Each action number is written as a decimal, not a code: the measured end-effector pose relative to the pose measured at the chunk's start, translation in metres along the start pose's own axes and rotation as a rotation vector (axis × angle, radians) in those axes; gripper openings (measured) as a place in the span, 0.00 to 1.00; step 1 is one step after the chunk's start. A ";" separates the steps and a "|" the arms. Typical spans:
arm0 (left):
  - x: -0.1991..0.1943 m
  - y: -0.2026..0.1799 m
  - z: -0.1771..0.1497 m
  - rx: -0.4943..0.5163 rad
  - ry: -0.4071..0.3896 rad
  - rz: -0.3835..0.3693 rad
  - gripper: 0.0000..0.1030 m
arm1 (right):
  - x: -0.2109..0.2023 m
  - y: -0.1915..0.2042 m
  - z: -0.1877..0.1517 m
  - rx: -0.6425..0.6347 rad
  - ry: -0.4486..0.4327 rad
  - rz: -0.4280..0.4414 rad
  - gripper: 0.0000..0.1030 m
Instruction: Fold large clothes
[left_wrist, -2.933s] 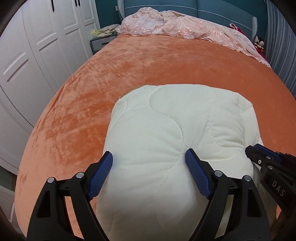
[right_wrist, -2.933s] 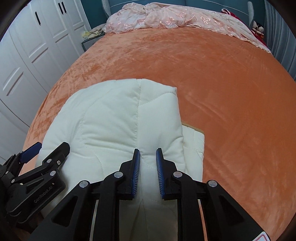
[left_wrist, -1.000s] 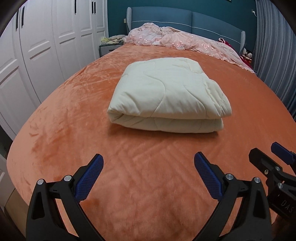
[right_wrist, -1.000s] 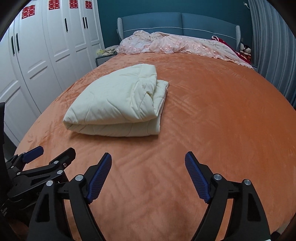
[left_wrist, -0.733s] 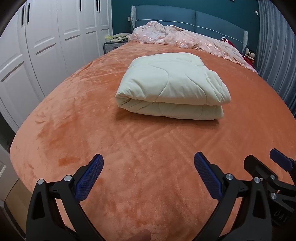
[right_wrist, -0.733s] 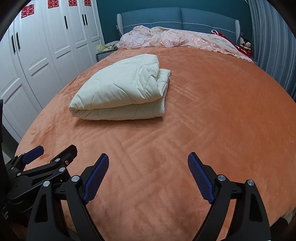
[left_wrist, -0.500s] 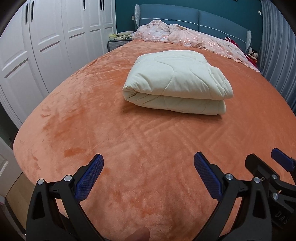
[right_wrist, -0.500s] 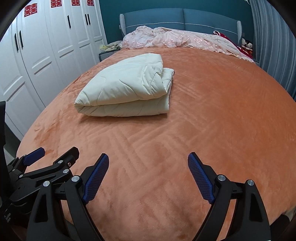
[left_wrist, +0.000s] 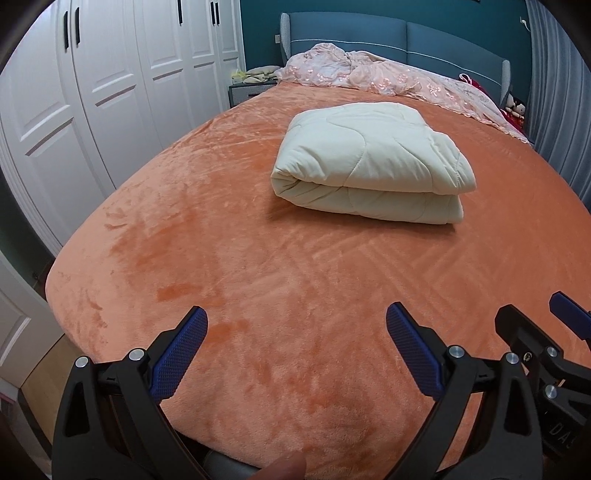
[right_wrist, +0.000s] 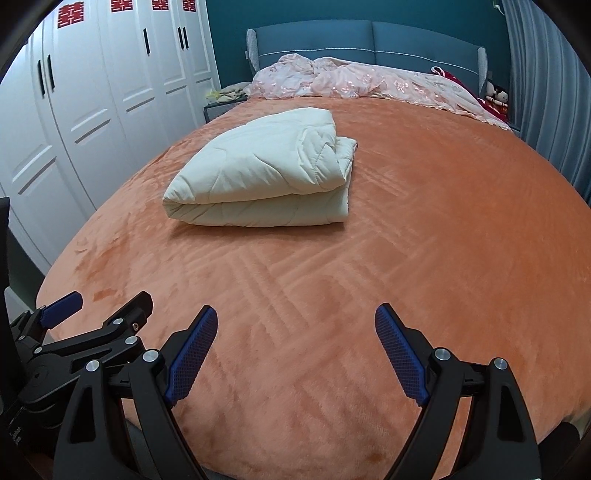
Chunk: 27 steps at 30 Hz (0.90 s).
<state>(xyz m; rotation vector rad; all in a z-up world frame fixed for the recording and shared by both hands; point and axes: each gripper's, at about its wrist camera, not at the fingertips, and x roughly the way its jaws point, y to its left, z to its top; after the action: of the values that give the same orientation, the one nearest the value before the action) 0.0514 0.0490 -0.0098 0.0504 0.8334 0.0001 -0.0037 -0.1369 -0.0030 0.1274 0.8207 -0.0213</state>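
Leftmost stands the white wardrobe (left_wrist: 110, 92), then the left gripper (left_wrist: 295, 350), jaws spread wide and empty, low over the near edge of the orange bed (left_wrist: 258, 258); the right gripper (right_wrist: 295, 347) beside it is spread and empty as well, well apart from the work. By the look of it the folding step is done and both tools sit clear of it, so the task seems at or near its end. If anything is left, the next move would call for reaching forward across bare cover to the quilt (left_wrist: 373, 162) and squaring the right-hand end, where the layers sit slightly uneven. The quilt lies toward the middle of the bed, left of centre in the right view, short of the pink bedding (right_wrist: 369, 81) at the headboard. It is cream, puffy, stitched in wavy lines, doubled into a thick compact bundle with a rounded fold at its left end and stacked edges at its right
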 end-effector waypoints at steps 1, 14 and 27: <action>-0.001 0.001 0.000 -0.001 -0.001 -0.002 0.92 | 0.000 0.000 0.000 0.000 -0.001 -0.001 0.83; -0.007 0.002 -0.001 0.001 -0.008 0.004 0.92 | -0.007 0.005 -0.003 -0.008 -0.015 -0.008 0.83; -0.015 0.002 0.000 0.025 -0.021 0.018 0.92 | -0.009 0.002 -0.003 -0.003 -0.018 -0.020 0.83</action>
<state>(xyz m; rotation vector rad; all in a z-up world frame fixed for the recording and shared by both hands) 0.0415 0.0505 0.0011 0.0816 0.8117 0.0057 -0.0124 -0.1345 0.0019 0.1158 0.8044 -0.0403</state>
